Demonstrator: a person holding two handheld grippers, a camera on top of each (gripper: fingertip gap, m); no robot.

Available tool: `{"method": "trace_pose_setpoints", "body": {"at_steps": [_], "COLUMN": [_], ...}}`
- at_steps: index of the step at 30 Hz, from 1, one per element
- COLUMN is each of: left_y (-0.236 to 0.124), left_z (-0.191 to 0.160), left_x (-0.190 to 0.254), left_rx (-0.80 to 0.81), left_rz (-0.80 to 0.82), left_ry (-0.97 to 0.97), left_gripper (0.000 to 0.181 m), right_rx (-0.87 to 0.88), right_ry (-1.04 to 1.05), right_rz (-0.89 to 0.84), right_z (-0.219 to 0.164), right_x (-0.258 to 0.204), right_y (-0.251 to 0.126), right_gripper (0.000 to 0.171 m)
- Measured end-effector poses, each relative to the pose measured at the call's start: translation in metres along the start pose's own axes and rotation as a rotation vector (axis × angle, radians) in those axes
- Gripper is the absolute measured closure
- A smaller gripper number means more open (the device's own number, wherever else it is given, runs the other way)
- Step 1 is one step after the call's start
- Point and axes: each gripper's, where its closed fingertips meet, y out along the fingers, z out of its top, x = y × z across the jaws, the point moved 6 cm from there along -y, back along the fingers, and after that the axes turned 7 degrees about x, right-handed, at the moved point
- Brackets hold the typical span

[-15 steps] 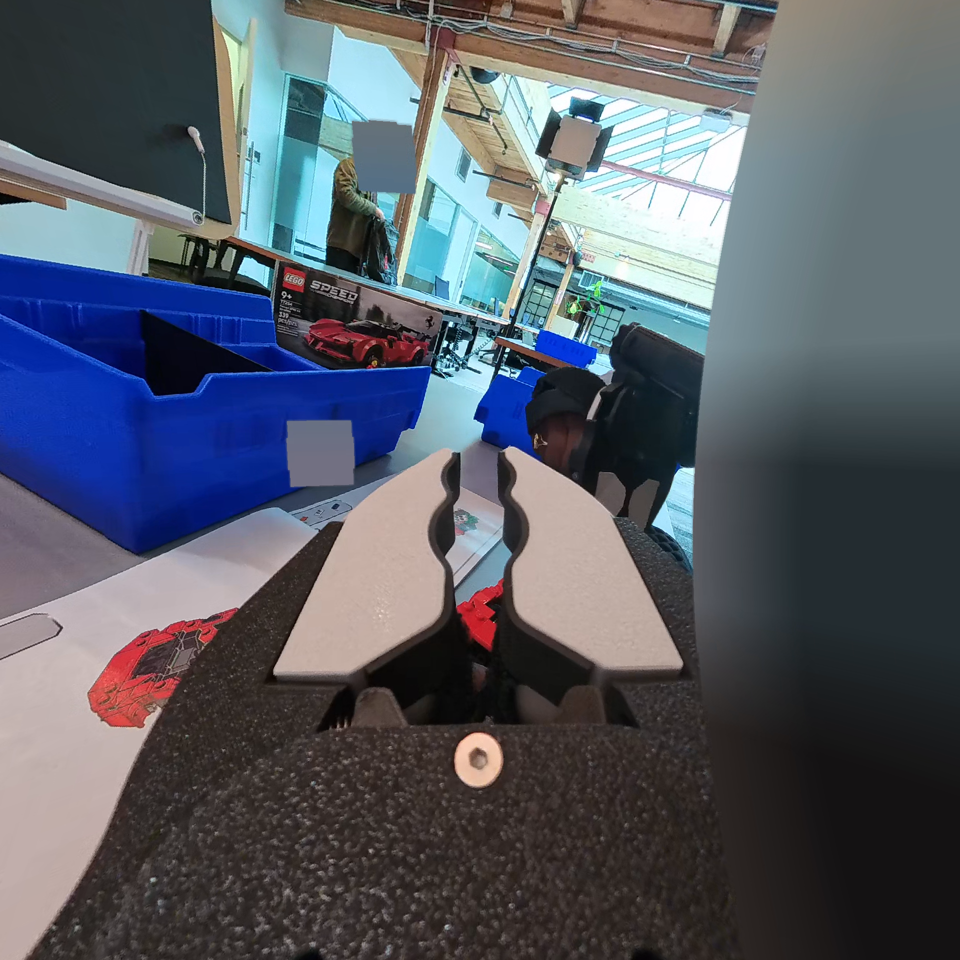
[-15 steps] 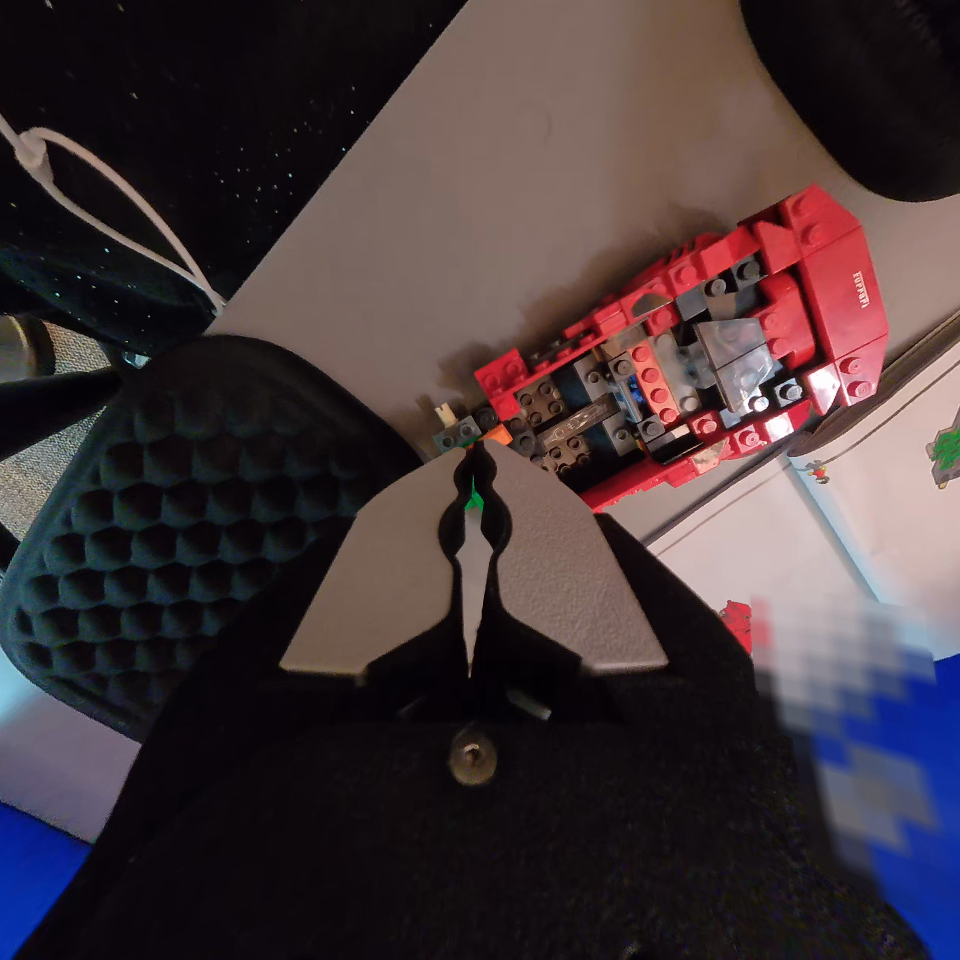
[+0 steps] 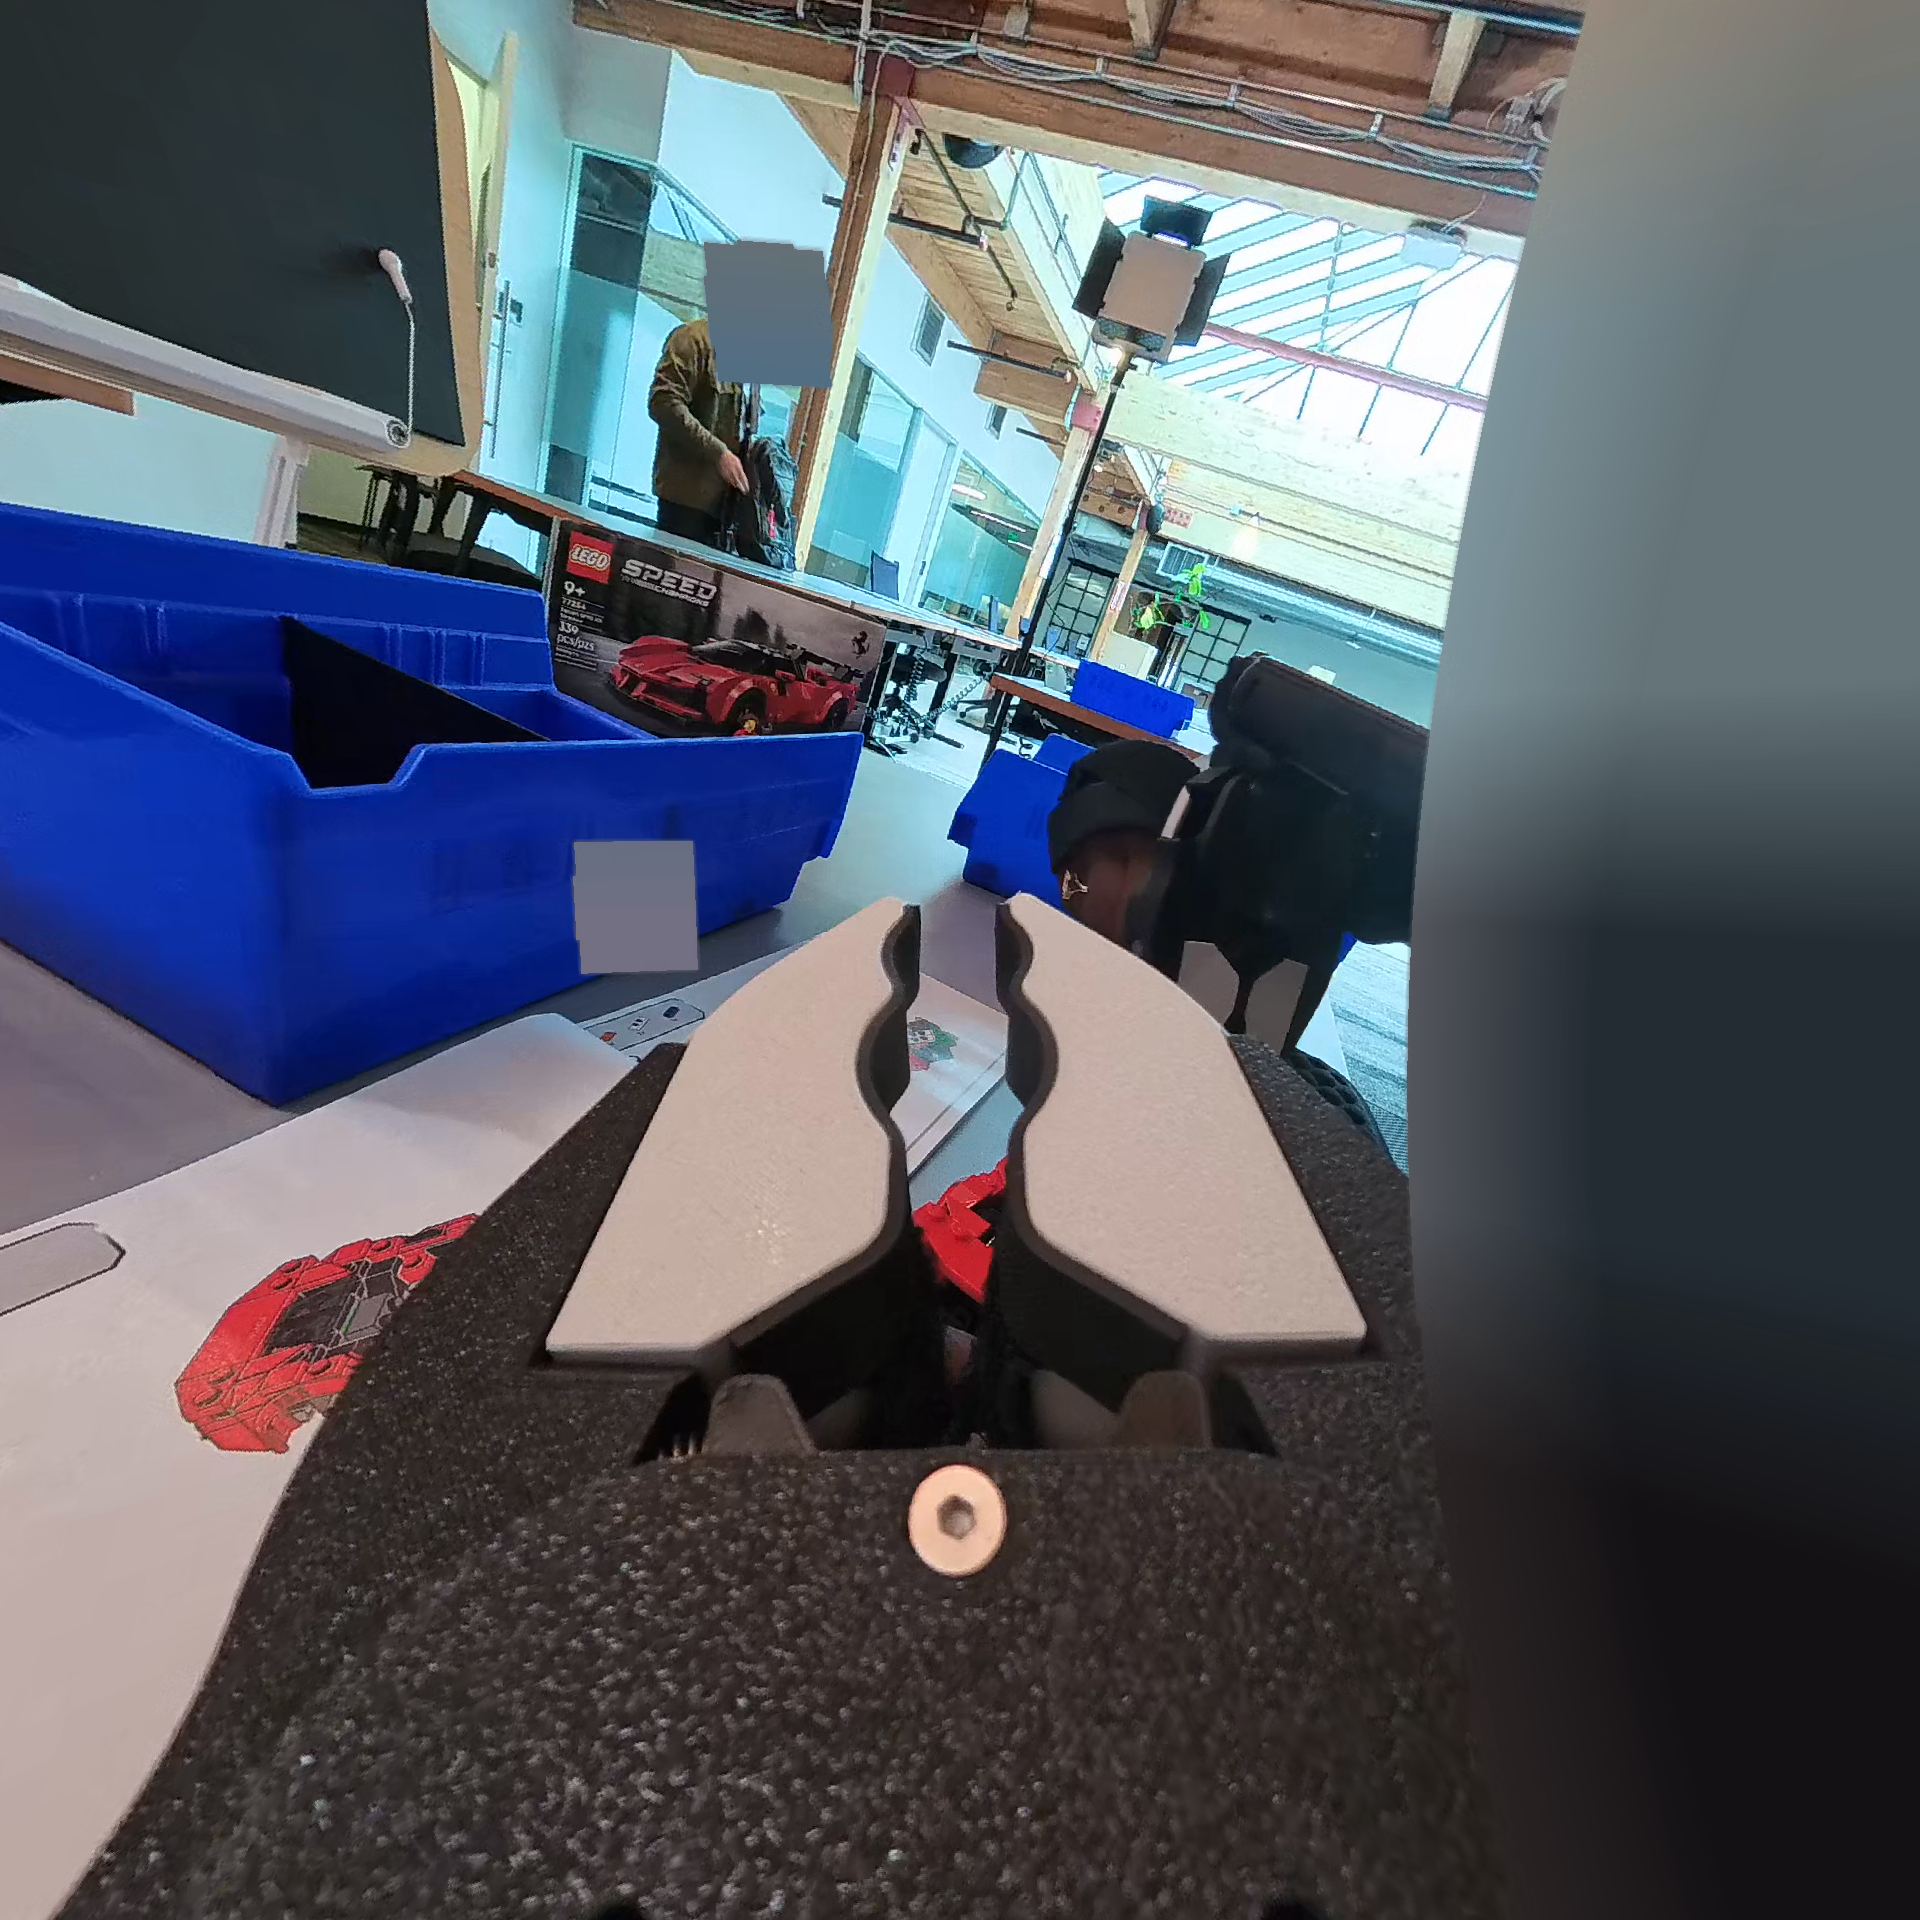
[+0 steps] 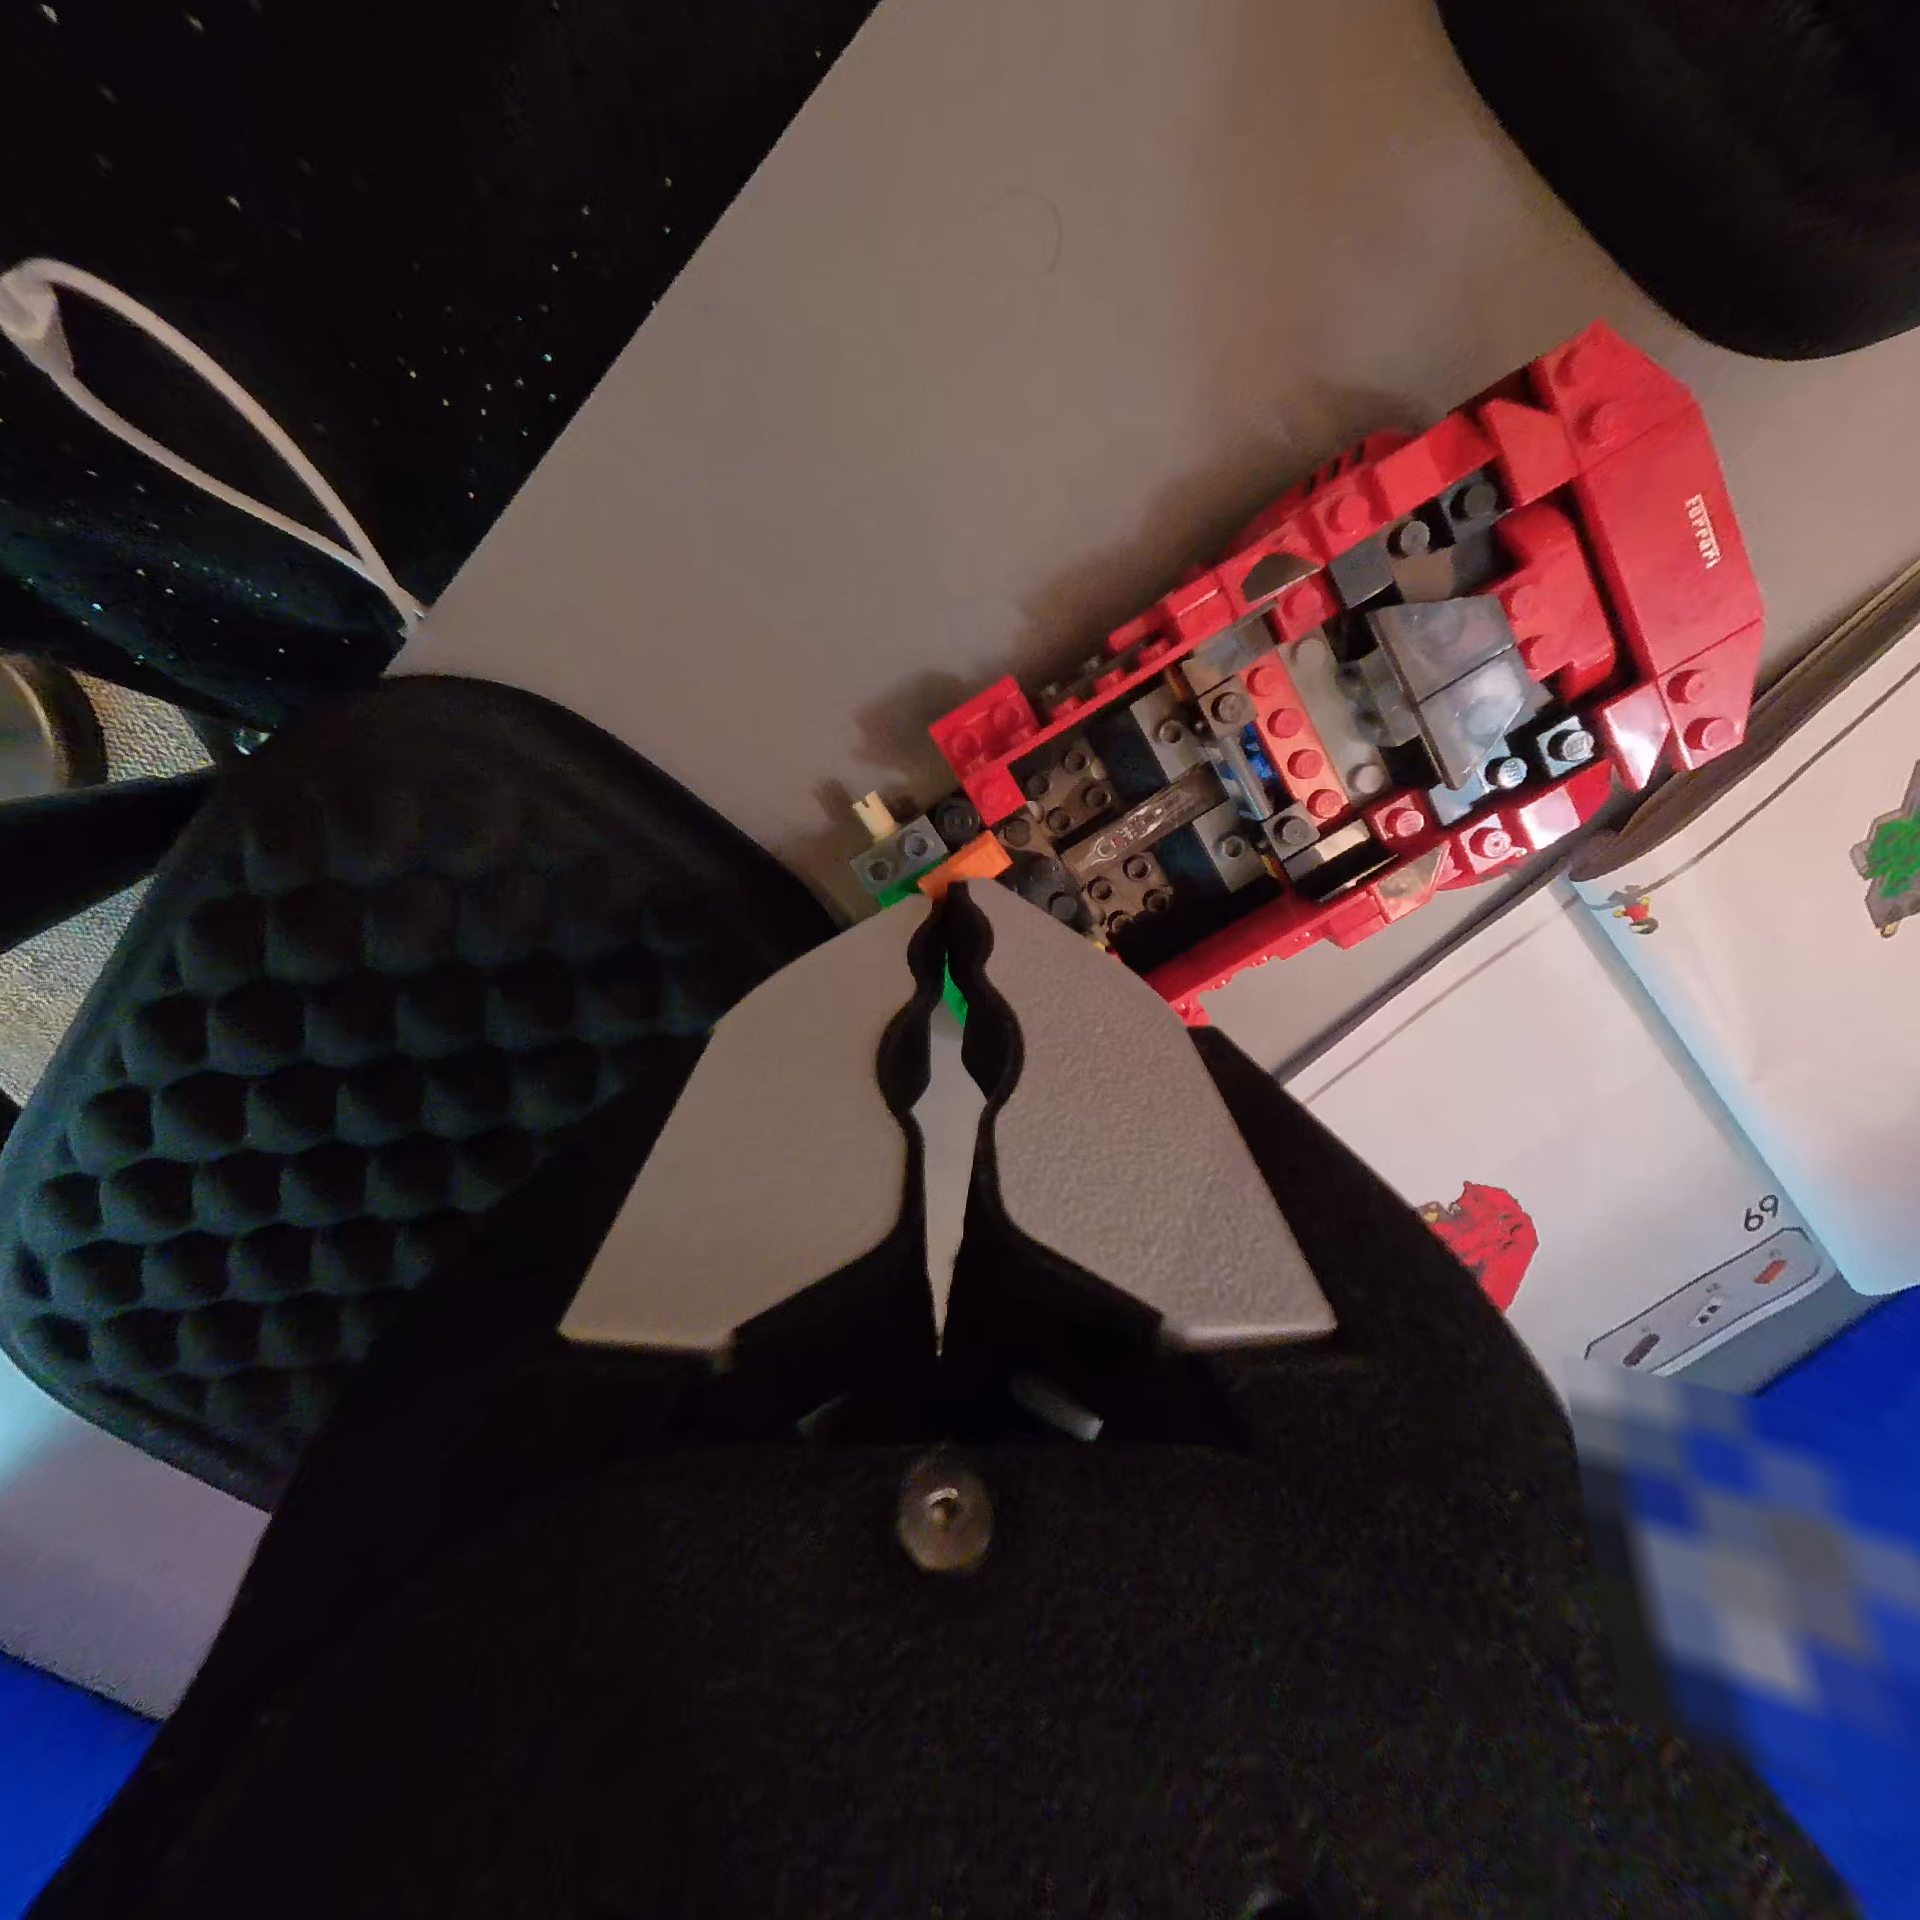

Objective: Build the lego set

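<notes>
Half-built red car (image 4: 1351,727) flat on the grey table (image 4: 935,364), nose toward the instruction booklet (image 4: 1558,1091) at its right. Right gripper (image 4: 951,904) poised at the car's open rear end, fingertips nearly together, tips at a small orange piece (image 4: 971,862) with a green piece (image 4: 951,997) showing in the gap; cannot tell whether either is actually pinched. Black honeycomb-textured pad (image 4: 312,1039) close at left, edging toward the model.

Left gripper (image 3: 956,935) lower, jaws parted a little, nothing between the tips; red bricks of the car just visible below, between the finger roots. Beyond: blue bin (image 3: 416,831), set's box (image 3: 717,644) propped behind it, booklet page beneath, blurred grey mass blocking the whole right side.
</notes>
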Motion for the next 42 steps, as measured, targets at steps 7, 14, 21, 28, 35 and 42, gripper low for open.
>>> {"method": "trace_pose_setpoints", "body": {"at_steps": [7,14,21,28,35,42], "left_y": [0.0,0.0,0.001,-0.002,0.0,0.015], "left_z": [0.0,0.0,-0.001,0.006,-0.009,-0.027], "left_x": [0.0,0.0,0.001,0.011,0.033,0.074], "left_rx": [-0.001,-0.001,-0.008,0.028,-0.316,-0.738], "left_rz": [0.0,0.001,0.003,-0.044,-0.179,-0.397], "left_ry": [0.0,-0.001,0.004,0.123,0.294,0.506], "left_gripper": [0.168,0.168,0.168,0.167,0.146,0.122], "right_rx": [0.009,0.022,-0.01,0.012,0.232,0.365], "right_ry": [0.004,0.017,0.021,0.056,0.301,0.537], "right_rz": [-0.008,0.012,0.01,-0.028,-0.162,-0.363], "right_z": [0.002,0.007,0.009,0.011,0.015,0.02], "right_x": [0.001,0.002,0.004,0.008,-0.001,-0.026], "right_y": [-0.001,0.001,0.003,-0.004,-0.032,-0.041], "right_gripper": [0.171,0.171,0.171,0.171,0.149,0.115]}}
